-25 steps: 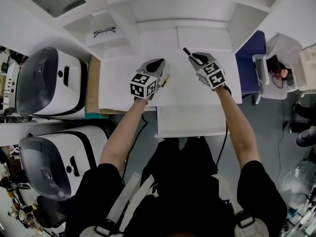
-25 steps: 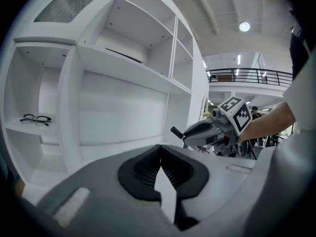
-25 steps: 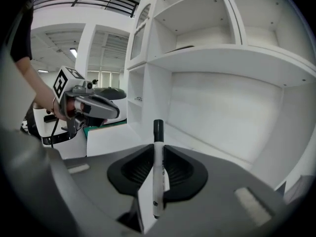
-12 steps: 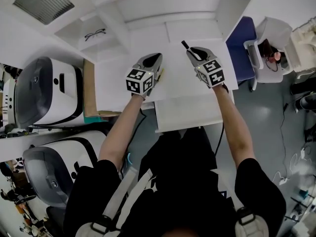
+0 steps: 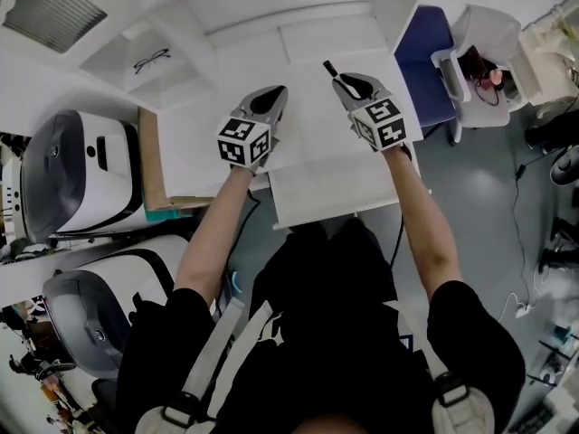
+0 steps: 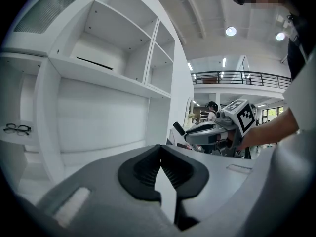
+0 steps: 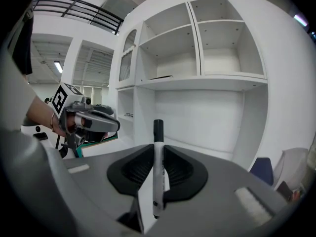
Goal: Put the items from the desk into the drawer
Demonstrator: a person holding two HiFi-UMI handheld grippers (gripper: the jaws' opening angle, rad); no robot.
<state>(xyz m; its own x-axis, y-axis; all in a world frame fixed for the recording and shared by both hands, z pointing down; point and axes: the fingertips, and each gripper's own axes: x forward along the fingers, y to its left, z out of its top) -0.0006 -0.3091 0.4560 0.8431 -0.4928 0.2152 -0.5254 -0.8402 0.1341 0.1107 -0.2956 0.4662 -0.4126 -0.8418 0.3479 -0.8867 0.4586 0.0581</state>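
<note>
Currently, head view: the right gripper (image 5: pixel 338 79) is still carrying the marker (image 5: pixel 327 67) above the worktop (image 5: pixel 312 120), beyond the open drawer (image 5: pixel 335 193); stowing is pending. Left gripper view: the left gripper (image 6: pixel 159 158) jaws are resting together, nothing showing between. Right gripper view: jaws are clamping the marker (image 7: pixel 157 167).

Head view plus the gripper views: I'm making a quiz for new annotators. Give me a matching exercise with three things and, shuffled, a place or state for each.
Things:
1. marker
2. glasses
3. drawer

Places or states:
A. lying on a shelf left of the desk
B. pulled open at the desk's near edge
C. clamped upright in the right tongs

Pairs: 1-C, 2-A, 3-B
</note>
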